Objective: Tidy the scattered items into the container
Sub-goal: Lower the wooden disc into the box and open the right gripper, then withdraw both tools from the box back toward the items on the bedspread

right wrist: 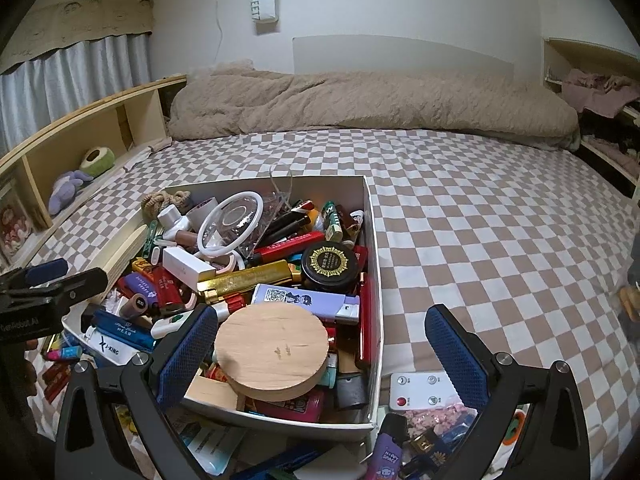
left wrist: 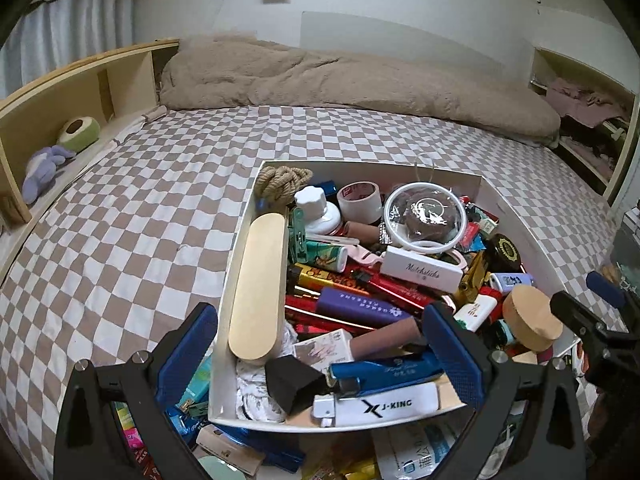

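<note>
A white box [left wrist: 240, 248] [right wrist: 374, 264] on the checkered bed is piled with lighters, tape, a rope knot and small boxes. A round wooden disc [right wrist: 272, 350] [left wrist: 532, 316] lies on top at its near right corner. My left gripper [left wrist: 320, 354] is open over the box's near left corner, above a blue case [left wrist: 384, 372] and a white J-KING item [left wrist: 380, 404]. My right gripper [right wrist: 320, 356] is open over the near right corner, its left finger beside the disc. Scattered items lie in front of the box: a white remote [right wrist: 420, 390], a purple lighter [right wrist: 386, 452], packets [left wrist: 188, 396].
A beige duvet [left wrist: 320, 76] lies along the far side of the bed. A wooden shelf [left wrist: 80, 92] with plush toys stands at the left. A shelf with clothes [right wrist: 600, 100] is at the right. Checkered sheet [right wrist: 500, 240] spreads right of the box.
</note>
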The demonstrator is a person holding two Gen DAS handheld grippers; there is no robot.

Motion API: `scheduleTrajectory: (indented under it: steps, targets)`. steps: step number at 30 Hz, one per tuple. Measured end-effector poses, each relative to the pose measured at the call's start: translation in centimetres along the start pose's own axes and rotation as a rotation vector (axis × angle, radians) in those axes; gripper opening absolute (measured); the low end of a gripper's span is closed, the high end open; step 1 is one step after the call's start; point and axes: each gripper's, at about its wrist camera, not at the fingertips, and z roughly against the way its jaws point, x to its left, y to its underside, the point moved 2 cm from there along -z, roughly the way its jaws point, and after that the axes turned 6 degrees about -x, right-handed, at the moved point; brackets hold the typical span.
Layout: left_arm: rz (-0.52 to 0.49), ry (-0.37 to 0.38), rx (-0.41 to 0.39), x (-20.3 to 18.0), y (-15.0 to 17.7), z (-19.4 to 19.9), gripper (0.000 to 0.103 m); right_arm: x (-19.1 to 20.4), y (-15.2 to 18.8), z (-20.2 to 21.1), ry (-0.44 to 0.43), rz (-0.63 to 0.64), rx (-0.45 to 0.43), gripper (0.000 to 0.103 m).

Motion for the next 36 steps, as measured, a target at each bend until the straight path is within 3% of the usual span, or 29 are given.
scheduleTrajectory:
  steps: [24, 36]
  targets:
    - [-0.006, -0.004, -0.06, 0.3, 2.3, 1.7, 0.103, -1.1, 1.3, 2.1, 0.067, -0.019, -0.075, 0.103]
    - [-0.001, 0.028, -0.071, 0.3, 4.1, 3.1, 0.103, -2.1, 4.3, 3.6, 0.069, -0.091, -0.045, 0.103]
